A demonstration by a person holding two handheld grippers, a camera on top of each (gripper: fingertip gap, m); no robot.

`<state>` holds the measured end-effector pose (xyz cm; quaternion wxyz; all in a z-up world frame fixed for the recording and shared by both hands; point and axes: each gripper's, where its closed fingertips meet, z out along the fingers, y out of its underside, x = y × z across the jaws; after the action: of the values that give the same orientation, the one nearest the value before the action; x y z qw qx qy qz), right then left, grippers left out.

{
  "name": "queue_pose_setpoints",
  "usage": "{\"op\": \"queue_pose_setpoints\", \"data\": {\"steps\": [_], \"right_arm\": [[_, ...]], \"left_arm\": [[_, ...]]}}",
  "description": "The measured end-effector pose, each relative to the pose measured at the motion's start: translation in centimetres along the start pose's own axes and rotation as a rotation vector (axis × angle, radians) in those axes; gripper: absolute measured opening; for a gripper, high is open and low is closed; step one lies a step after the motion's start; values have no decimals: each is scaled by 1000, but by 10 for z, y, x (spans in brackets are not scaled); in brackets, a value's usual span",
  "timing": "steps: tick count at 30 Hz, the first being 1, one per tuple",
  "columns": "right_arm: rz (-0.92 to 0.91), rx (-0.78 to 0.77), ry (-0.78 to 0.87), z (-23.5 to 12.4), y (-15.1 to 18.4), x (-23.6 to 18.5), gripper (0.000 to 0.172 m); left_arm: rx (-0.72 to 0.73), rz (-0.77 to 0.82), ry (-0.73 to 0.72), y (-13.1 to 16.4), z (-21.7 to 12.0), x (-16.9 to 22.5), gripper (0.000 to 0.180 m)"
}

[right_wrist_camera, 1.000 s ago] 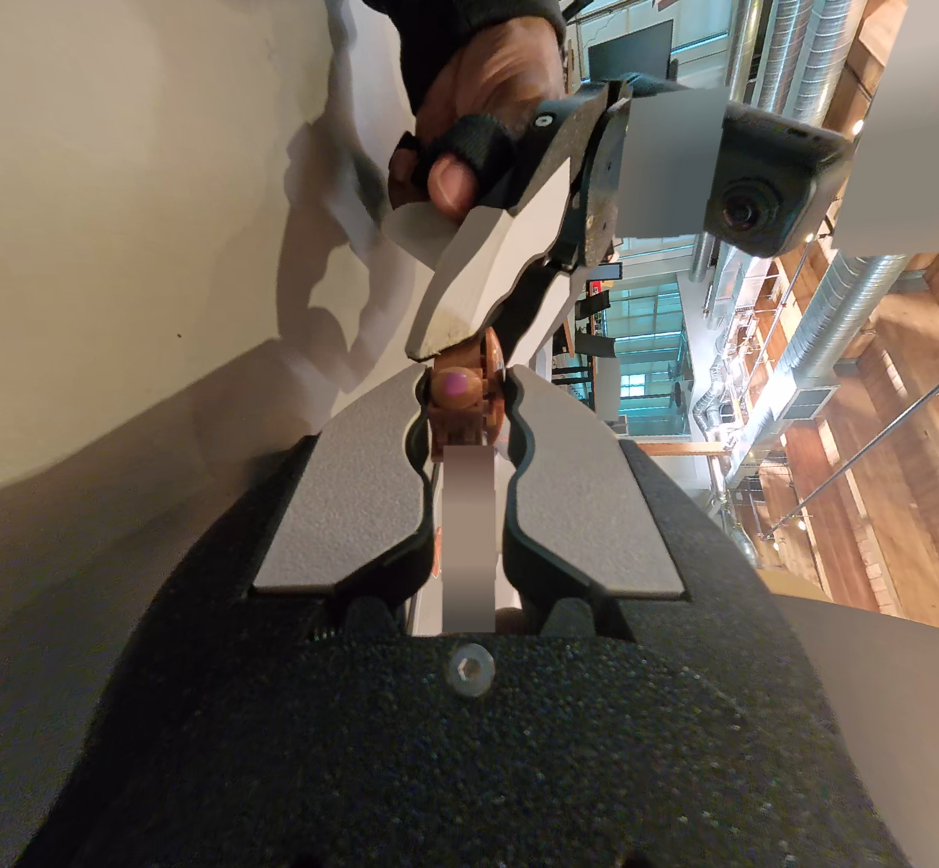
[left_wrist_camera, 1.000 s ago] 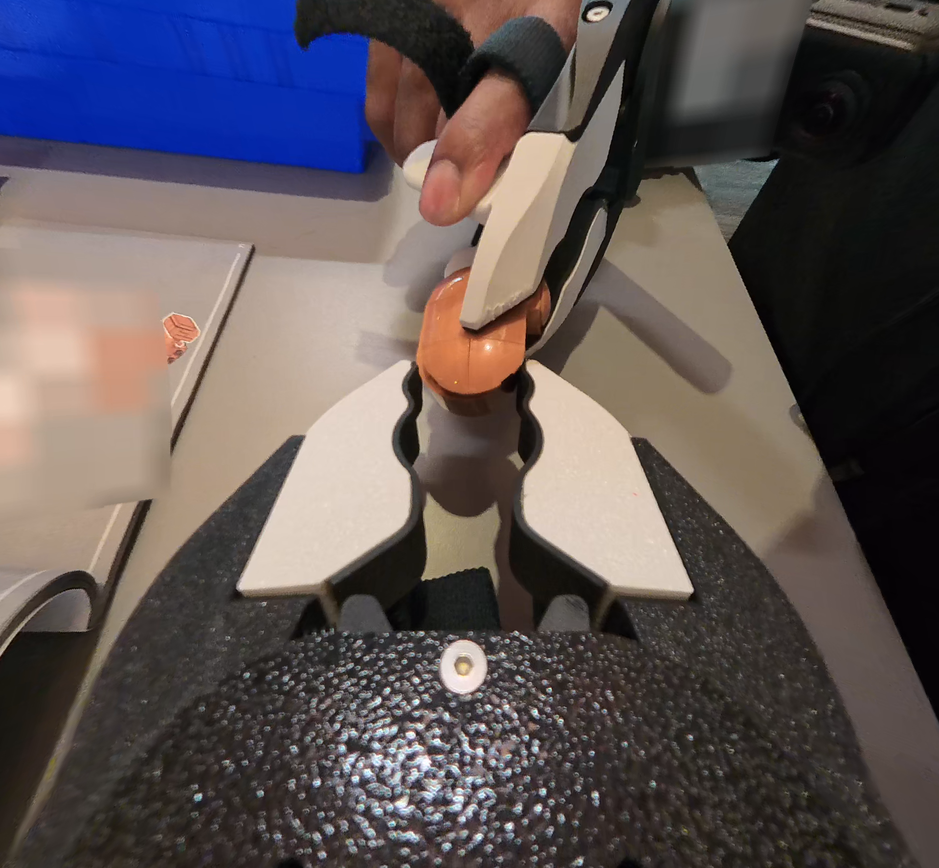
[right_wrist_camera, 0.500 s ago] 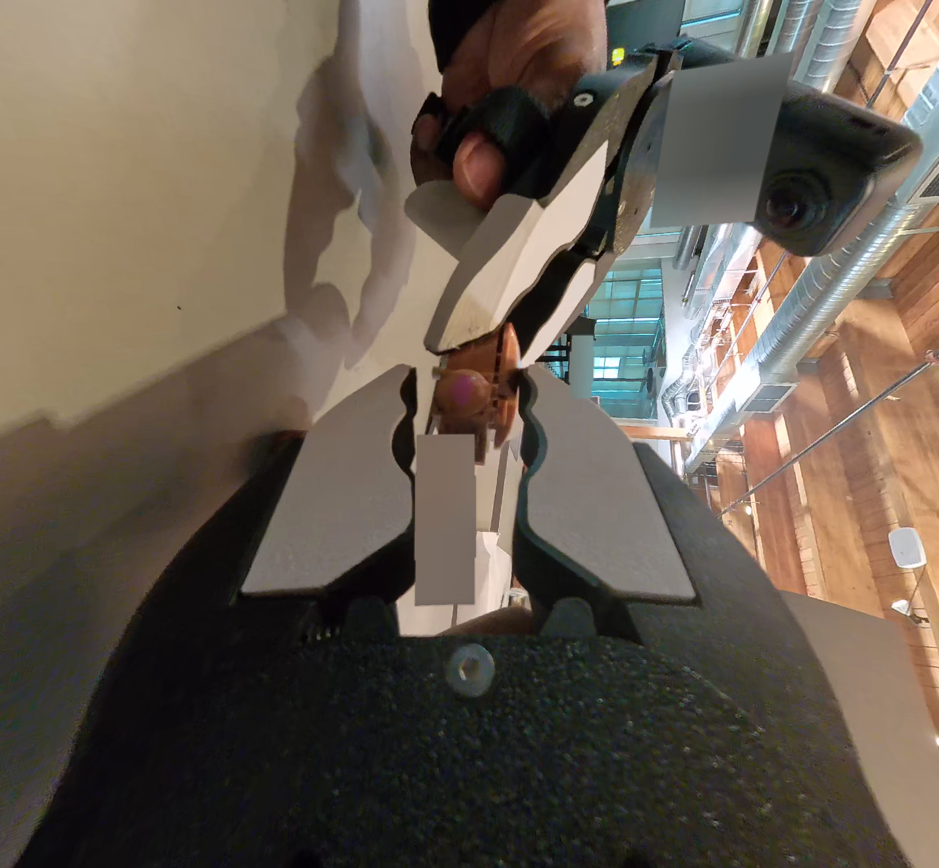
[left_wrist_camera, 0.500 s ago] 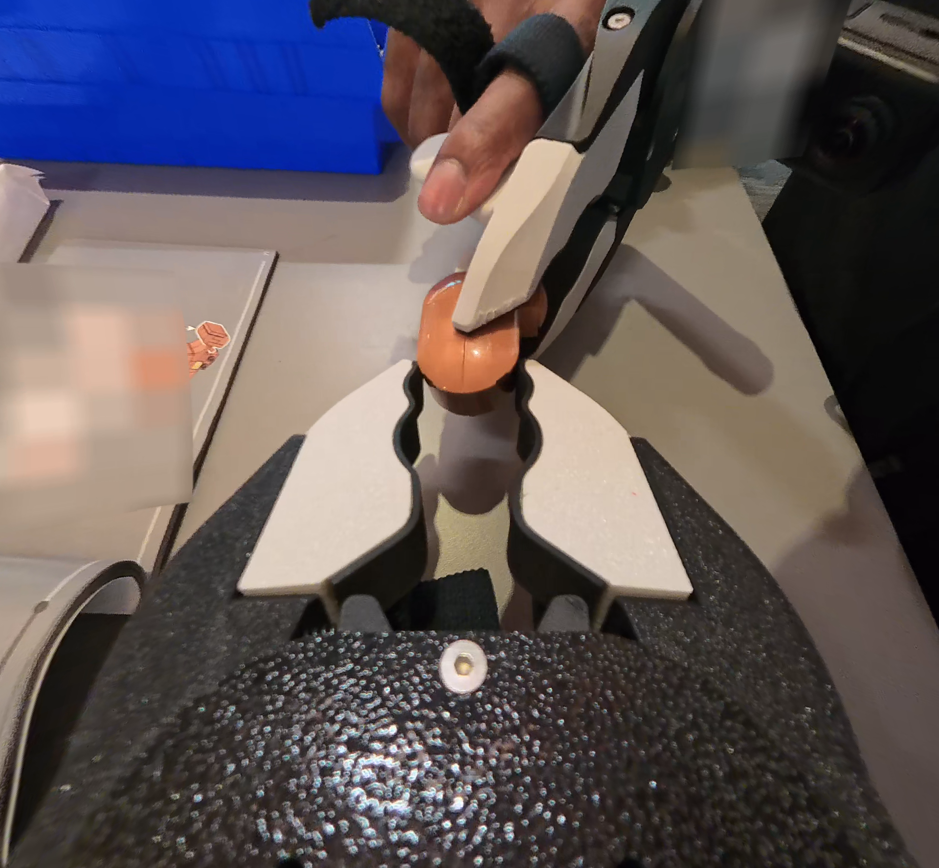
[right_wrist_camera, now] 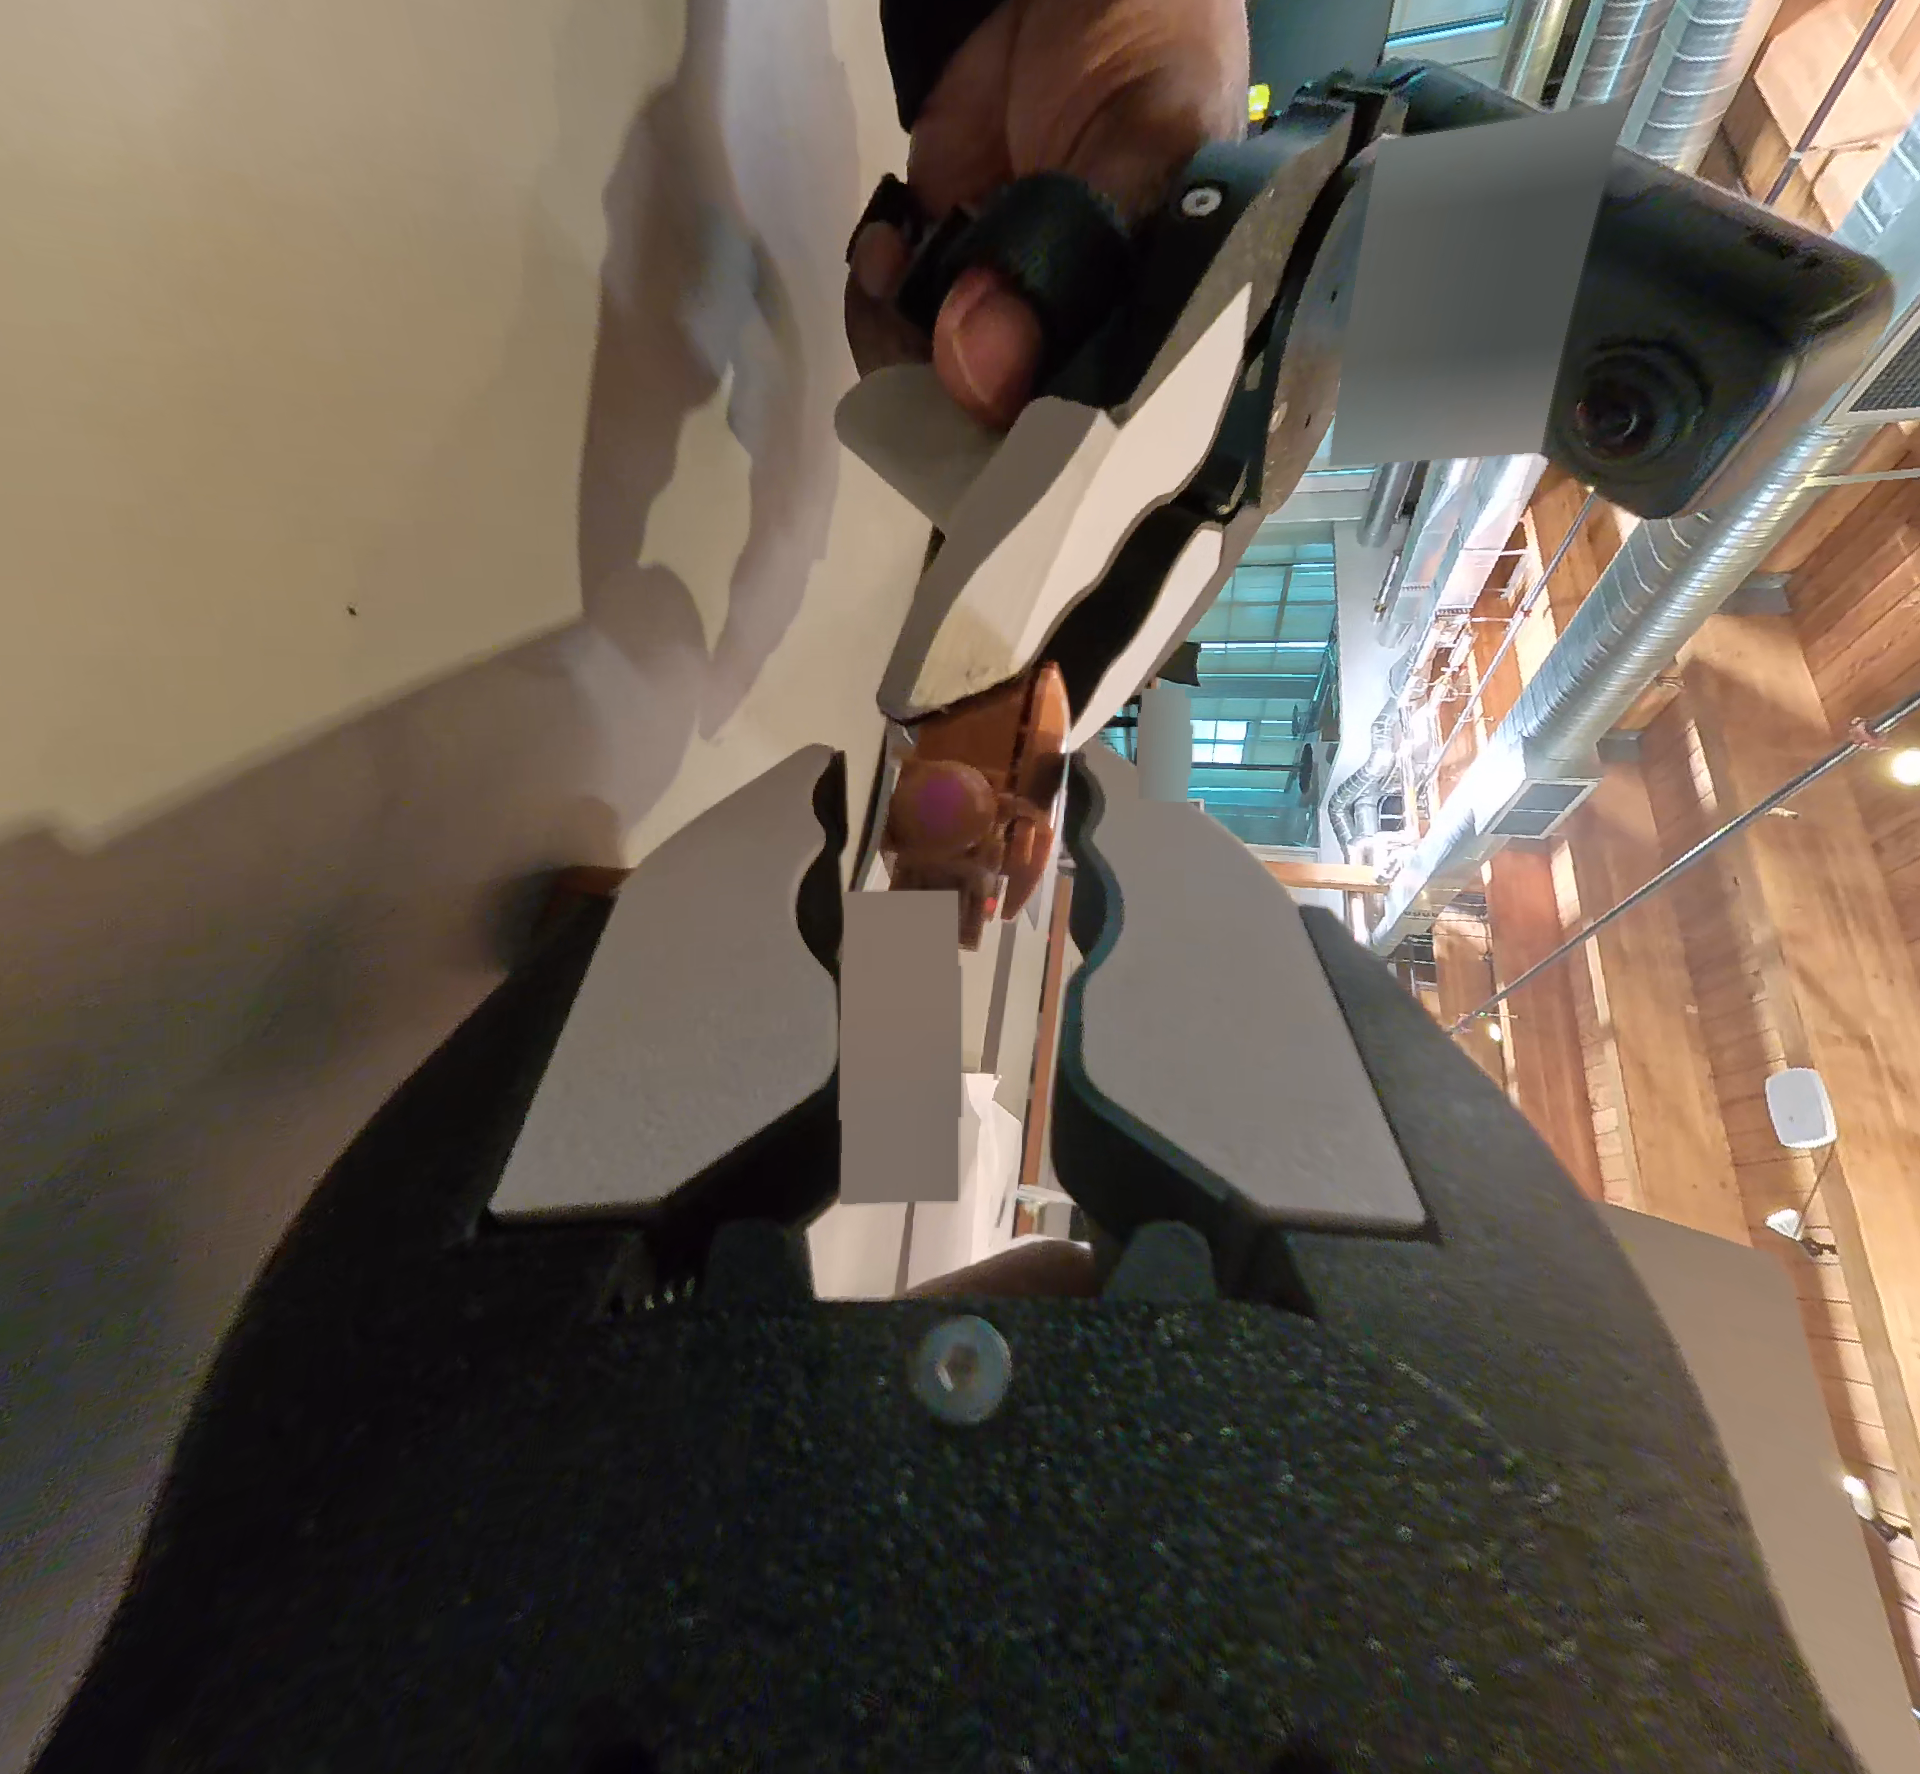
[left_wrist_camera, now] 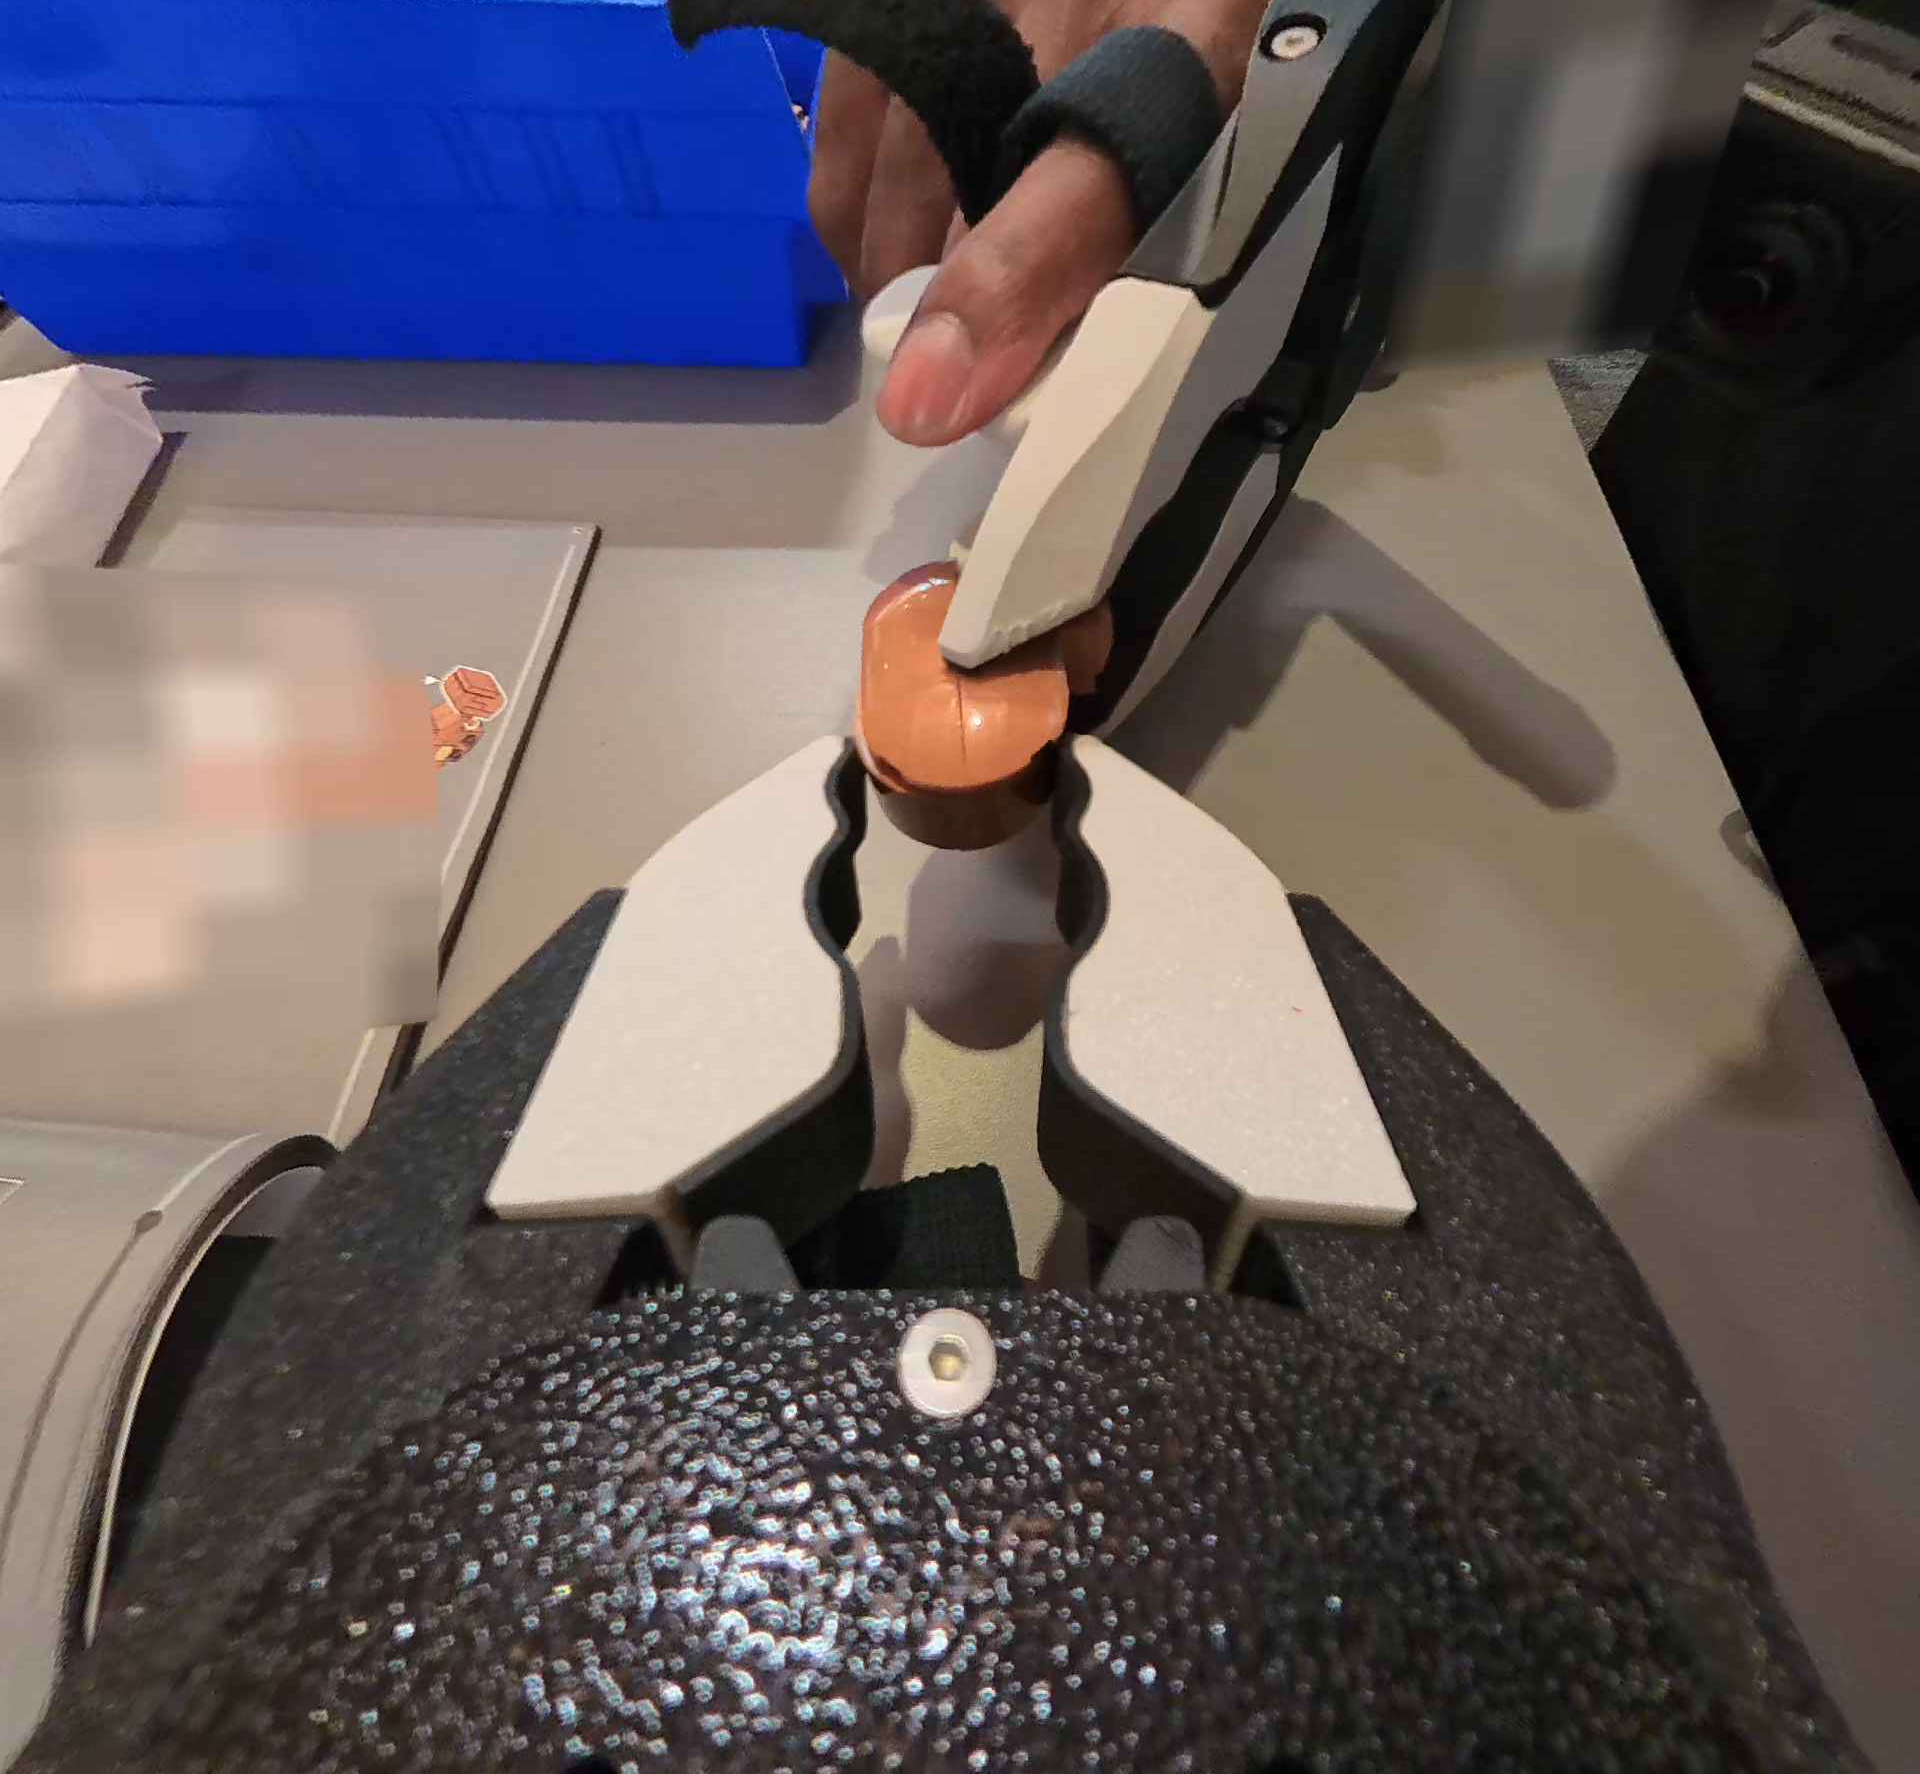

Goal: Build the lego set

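Counter [left_wrist_camera: 1455, 893]: grey, with blue bins [left_wrist_camera: 416, 166] stacked along the far edge. A grey flat slab [left_wrist_camera: 499, 602] carrying a small sticker [left_wrist_camera: 464, 711] lies at the left, with white paper [left_wrist_camera: 62, 446] behind it. Only one item is handled: a brown piece [left_wrist_camera: 956, 716] with a dark cylindrical base under a lighter rounded cap. It is held up off the counter, between the two claws and gripped by both. The left claw [left_wrist_camera: 958, 768] is narrowed to the width of the piece, and its two tips are pressed against the sides where cap meets base. The right claw [left_wrist_camera: 1044, 685] is brought in from above at a steep angle by the right hand [left_wrist_camera: 1039, 114], which is strapped in with black bands. It is closed on the upper part of the cap, one finger [left_wrist_camera: 1039, 561] in front and the other behind. In the right wrist view the same piece [right_wrist_camera: 951, 805] is seen end-on at the tips of the right claw [right_wrist_camera: 961, 779], with a pink spot on its round face. The left claw [right_wrist_camera: 992, 716] crosses it from above there, held by the left hand [right_wrist_camera: 1070, 83]. Contact at the near-side pad in that view cannot be told, as a pale strip sits beside it. No gap is seen between cap and base.
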<state>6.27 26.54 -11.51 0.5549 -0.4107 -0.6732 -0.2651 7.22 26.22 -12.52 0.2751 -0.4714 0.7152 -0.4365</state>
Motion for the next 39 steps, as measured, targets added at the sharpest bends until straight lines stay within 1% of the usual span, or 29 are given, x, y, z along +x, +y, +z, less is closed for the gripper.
{"op": "queue_pose_setpoints", "data": {"steps": [1, 27, 33, 39], "right_arm": [[-4, -9, 2, 0, 2, 0, 40], [-32, -50, -15, 0, 7, -1, 37], [-45, -50, -2, -1, 7, 0, 37], [-51, -45, 22, -2, 6, 4, 38]], "left_arm": [[1, 2, 2, 0, 0, 1, 34], [-8, 26, -26, 0, 0, -2, 34], [6, 20, -22, -2, 0, -2, 34], [51, -2, 0, -6, -1, -1, 34]]}}
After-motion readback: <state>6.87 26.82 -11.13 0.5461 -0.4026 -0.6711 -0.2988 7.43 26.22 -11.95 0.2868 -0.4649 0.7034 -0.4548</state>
